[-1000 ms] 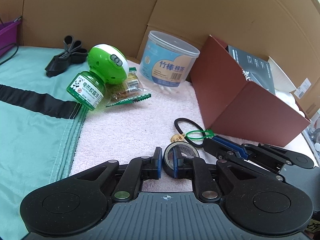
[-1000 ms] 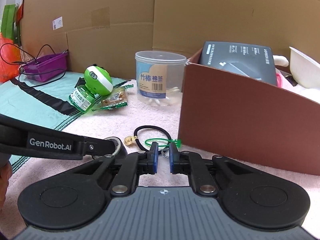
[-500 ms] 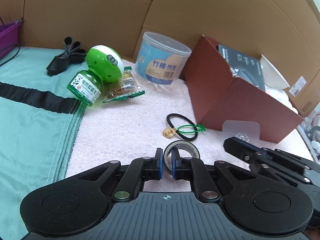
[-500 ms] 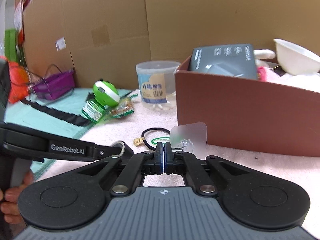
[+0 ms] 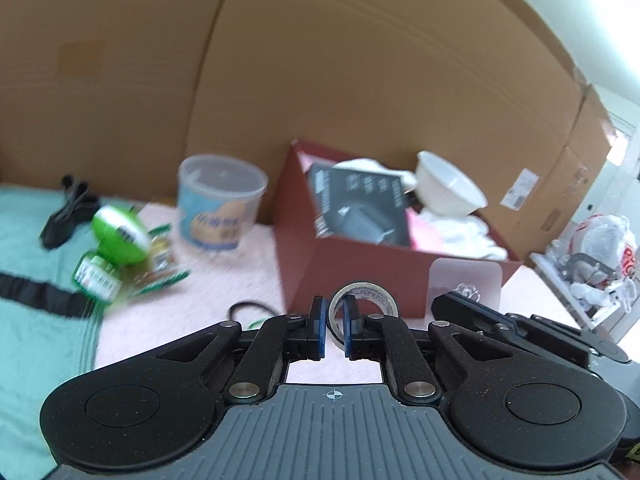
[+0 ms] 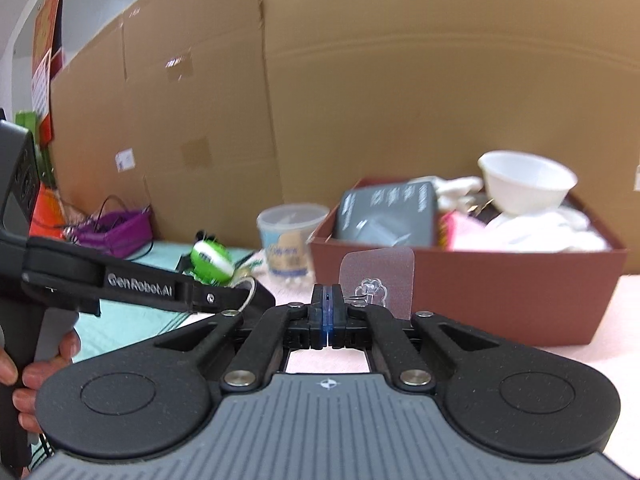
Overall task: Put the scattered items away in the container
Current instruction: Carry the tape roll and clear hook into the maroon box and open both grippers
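1. Pinching a tape roll (image 5: pixel 362 300) between its fingers, the left gripper (image 5: pixel 333 326) hangs before the brown box (image 5: pixel 352 272) at 12 o'clock.
2. Right gripper (image 6: pixel 327 312) fingers clamp a clear adhesive hook (image 6: pixel 378 280), box (image 6: pixel 500 292) at 1 o'clock.

Both wrist cams sit low, looking forward at the open dark-red cardboard box (image 5: pixel 356 264) (image 6: pixel 480 280), close range; left cam views from further left; shared: box, clear plastic lidded tub (image 5: pixel 220 200) (image 6: pixel 290 236)
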A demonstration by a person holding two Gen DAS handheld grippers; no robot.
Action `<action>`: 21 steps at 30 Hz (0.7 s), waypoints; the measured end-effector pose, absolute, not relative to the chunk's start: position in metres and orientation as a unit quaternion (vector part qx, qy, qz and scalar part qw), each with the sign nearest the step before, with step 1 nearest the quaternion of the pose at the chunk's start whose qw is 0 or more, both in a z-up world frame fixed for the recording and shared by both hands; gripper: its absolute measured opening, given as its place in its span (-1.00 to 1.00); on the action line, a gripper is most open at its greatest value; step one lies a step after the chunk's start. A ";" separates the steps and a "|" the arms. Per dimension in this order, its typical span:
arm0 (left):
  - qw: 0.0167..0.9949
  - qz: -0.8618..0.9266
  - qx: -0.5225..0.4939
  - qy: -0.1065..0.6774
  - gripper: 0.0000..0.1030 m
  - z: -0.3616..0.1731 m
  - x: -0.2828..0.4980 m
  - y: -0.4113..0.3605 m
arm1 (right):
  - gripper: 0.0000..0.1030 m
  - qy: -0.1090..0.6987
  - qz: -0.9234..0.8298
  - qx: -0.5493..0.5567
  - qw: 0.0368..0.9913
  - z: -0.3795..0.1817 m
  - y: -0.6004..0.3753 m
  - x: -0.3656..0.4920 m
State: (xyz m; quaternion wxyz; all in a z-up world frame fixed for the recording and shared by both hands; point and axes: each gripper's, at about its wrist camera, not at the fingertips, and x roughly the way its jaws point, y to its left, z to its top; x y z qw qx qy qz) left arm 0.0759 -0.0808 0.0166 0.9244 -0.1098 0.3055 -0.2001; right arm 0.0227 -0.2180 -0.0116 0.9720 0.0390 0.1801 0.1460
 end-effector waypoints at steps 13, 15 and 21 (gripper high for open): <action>0.919 -0.256 -0.099 0.285 -0.90 0.055 0.128 -0.158 | -0.98 0.135 0.088 0.065 0.985 0.019 -0.288 0.046; 0.916 -0.257 -0.098 0.291 -0.90 0.053 0.139 -0.169 | -0.98 0.136 0.082 0.070 0.985 0.020 -0.298 0.055; 0.916 -0.254 -0.082 0.300 -0.90 0.043 0.166 -0.196 | -0.98 0.148 0.065 0.074 0.984 0.013 -0.320 0.082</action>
